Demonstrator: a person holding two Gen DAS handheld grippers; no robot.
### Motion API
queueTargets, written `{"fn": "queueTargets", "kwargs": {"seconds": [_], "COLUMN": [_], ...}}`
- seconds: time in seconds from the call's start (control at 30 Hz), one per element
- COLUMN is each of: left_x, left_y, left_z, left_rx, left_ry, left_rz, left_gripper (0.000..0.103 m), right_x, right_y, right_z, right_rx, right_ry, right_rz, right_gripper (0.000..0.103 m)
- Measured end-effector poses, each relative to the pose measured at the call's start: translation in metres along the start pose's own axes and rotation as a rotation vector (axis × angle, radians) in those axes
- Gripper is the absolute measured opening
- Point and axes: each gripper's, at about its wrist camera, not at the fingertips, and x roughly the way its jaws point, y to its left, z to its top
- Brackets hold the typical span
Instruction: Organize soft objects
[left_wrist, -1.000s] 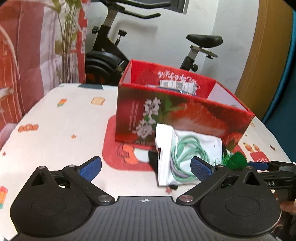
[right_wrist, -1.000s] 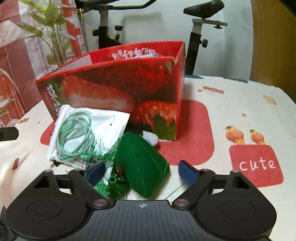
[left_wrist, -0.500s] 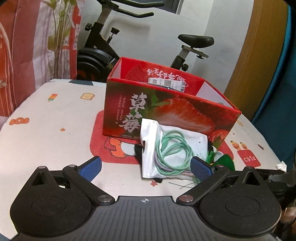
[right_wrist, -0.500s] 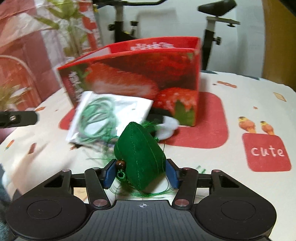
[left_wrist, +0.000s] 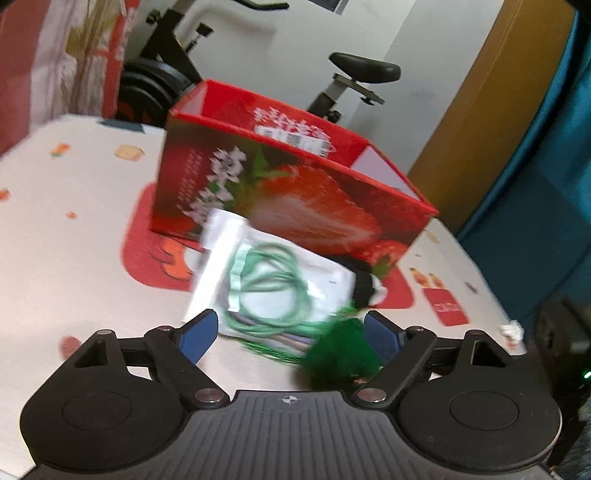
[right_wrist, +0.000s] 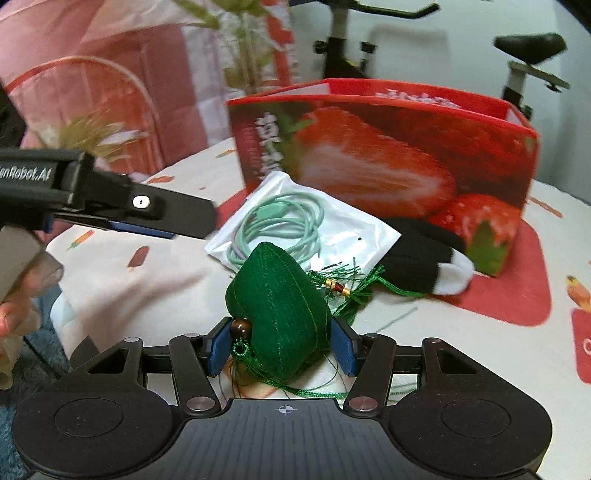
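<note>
A green stitched fabric sachet (right_wrist: 280, 314), wedge-shaped with ribbed seams, is clamped between the blue pads of the right gripper (right_wrist: 282, 345); both pads are pressed against its sides. A brown bead and a looped cord are seen by the left pad, and a fringed green tassel (right_wrist: 347, 284) trails ahead of the right pad. Just beyond the fingertips a glossy white plastic pouch (right_wrist: 314, 229) is laid flat, a coil of mint-green cable visible inside it. To the right of it a black knitted sock with a white toe (right_wrist: 428, 262) is seen. Behind these a red cardboard box (right_wrist: 388, 155) printed with strawberries is stood, open-topped.

The left gripper (left_wrist: 291, 332) is held wide open with nothing gripped; the pouch (left_wrist: 273, 273) lies ahead between its fingers, and the blurred green sachet (left_wrist: 341, 349) is seen near its right finger.
</note>
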Motion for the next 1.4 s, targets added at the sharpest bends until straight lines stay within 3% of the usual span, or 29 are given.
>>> {"fn": "queueTargets", "kwargs": {"seconds": [0.23,0.37,0.43,0.67,0.9,1.03,1.13,1.4], "left_x": [0.025,0.037,0.04,0.044,0.041,0.03,0.015,-0.035], "left_y": [-0.002,0.005,0.006,0.008,0.008,0.0,-0.014,-0.057], "left_z": [-0.011,-0.017,-0.019,-0.021,-0.022,-0.006,0.018,0.099], "left_rx": [-0.021,-0.089,-0.092,-0.11,-0.138,-0.124,-0.058,0.088], "left_ry": [0.089,0.135,0.138,0.136,0.143,0.102,0.051,-0.125], "left_rz": [-0.063,-0.112,-0.121,-0.177,-0.195,-0.2,-0.188,-0.194], "left_gripper": [0.074,0.074,0.074,0.055,0.052,0.052,0.052,0.052], "right_x": [0.002,0.002,0.002,-0.006,-0.01,-0.025,-0.04,-0.094], "right_y": [0.006,0.005,0.005,0.005,0.01,0.014,0.016,0.011], "right_z": [-0.002,-0.004,-0.005,-0.003,0.002,0.02,0.043,0.124], "right_rx": [-0.05,-0.043,-0.042,-0.036,-0.054,-0.071,-0.089,-0.154], "right_ry": [-0.002,0.002,0.004,-0.016,-0.013,-0.067,-0.121,-0.298], "right_rz": [0.023,0.025,0.023,0.006,-0.007,-0.014,-0.014,-0.012], "right_gripper": [0.053,0.053,0.053,0.053,0.046,0.045,0.045,0.045]}}
